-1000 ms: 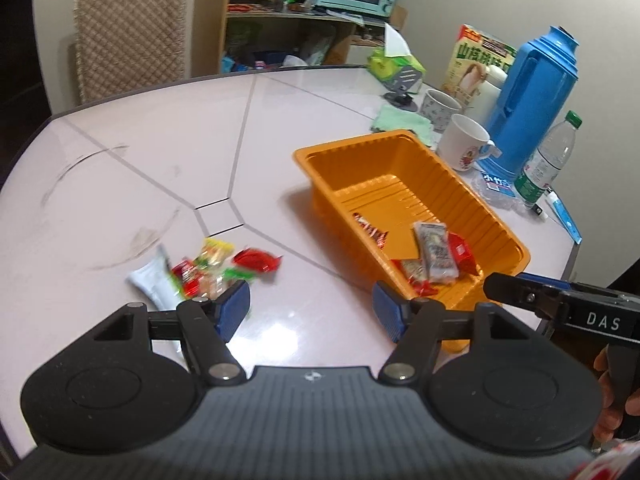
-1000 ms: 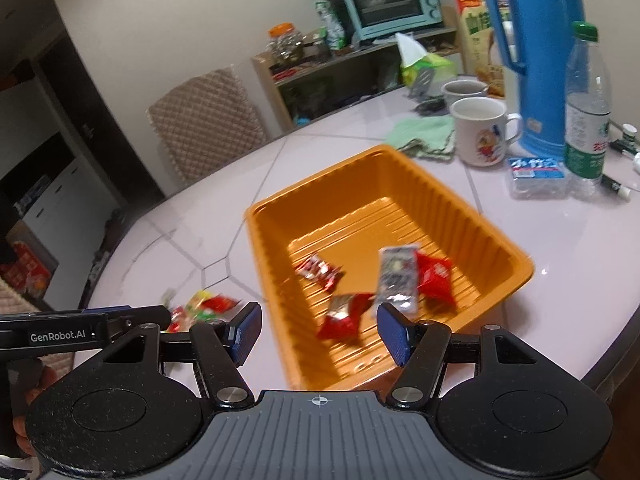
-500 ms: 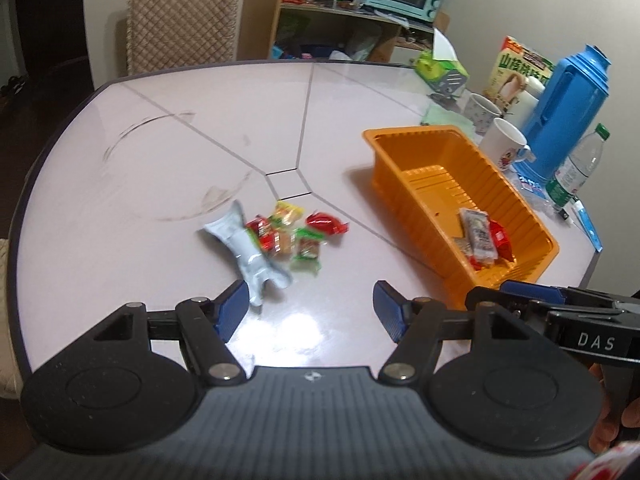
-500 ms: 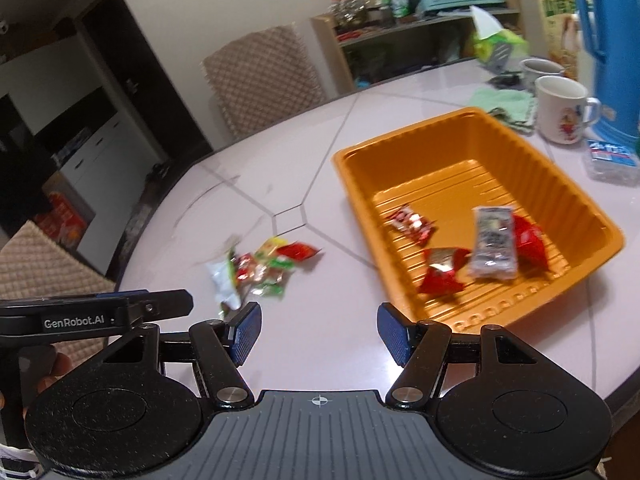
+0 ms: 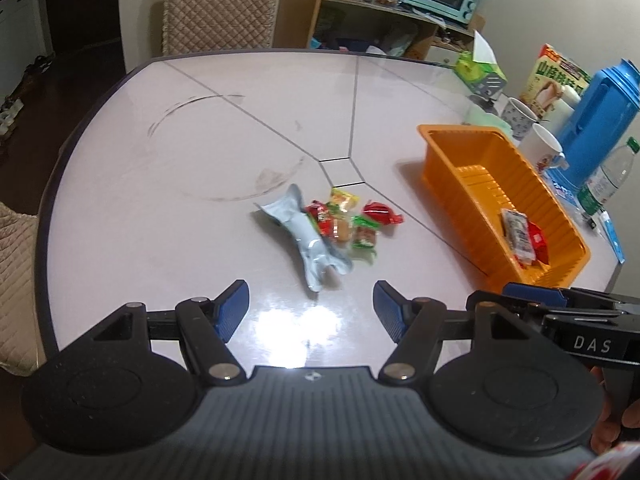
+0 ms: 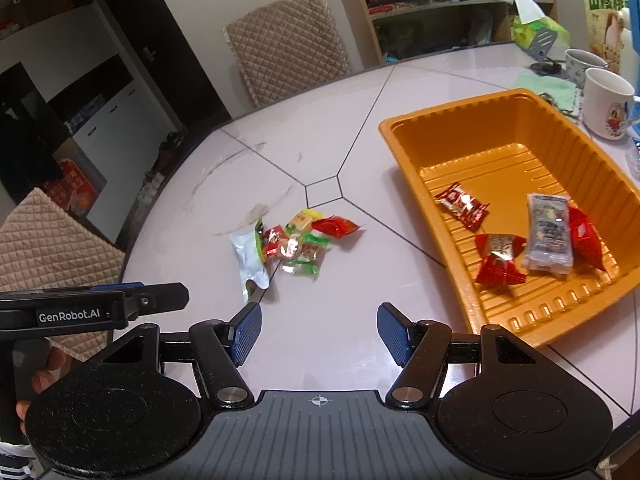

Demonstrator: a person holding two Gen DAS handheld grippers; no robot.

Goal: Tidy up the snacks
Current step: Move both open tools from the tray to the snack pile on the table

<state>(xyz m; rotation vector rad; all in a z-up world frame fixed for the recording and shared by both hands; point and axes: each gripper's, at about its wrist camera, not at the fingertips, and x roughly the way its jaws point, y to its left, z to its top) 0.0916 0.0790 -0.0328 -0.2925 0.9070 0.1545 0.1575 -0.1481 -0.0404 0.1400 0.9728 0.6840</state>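
Two grippers hover above the table (image 5: 160,168), both with jaws spread apart and nothing between them: the left gripper (image 5: 311,312) and the right gripper (image 6: 319,332), side by side on the near side of the tray (image 6: 404,148). Taking that orange tray as the landmark, a loose pile of snacks (image 6: 300,242) lies on the bare tabletop to its left, apart from its wall, with a strip of clear surface between them. In the pile, a pale pouch (image 5: 308,240) lies farthest from the tray, a red packet (image 5: 380,214) nearest it, and yellow and green wrappers sit between, touching one another. Inside the tray, toward its near end, lie a small red candy (image 6: 460,204), a larger red packet (image 6: 500,260), a grey bar (image 6: 548,236) and another red packet (image 6: 584,240) tucked against the bar; the far half of the tray floor is bare. Beyond the tray's far and right sides the table is crowded: a mug (image 6: 608,104), a green cloth (image 6: 548,84), a blue flask (image 5: 600,120) and a bottle (image 5: 608,180) stand near that rim, with the table edge just behind them. Left of the pile the tabletop runs wide and open up to its dark curved edge, where padded chairs (image 6: 288,60) stand. Between the grippers and the pile the surface is bare and glossy.
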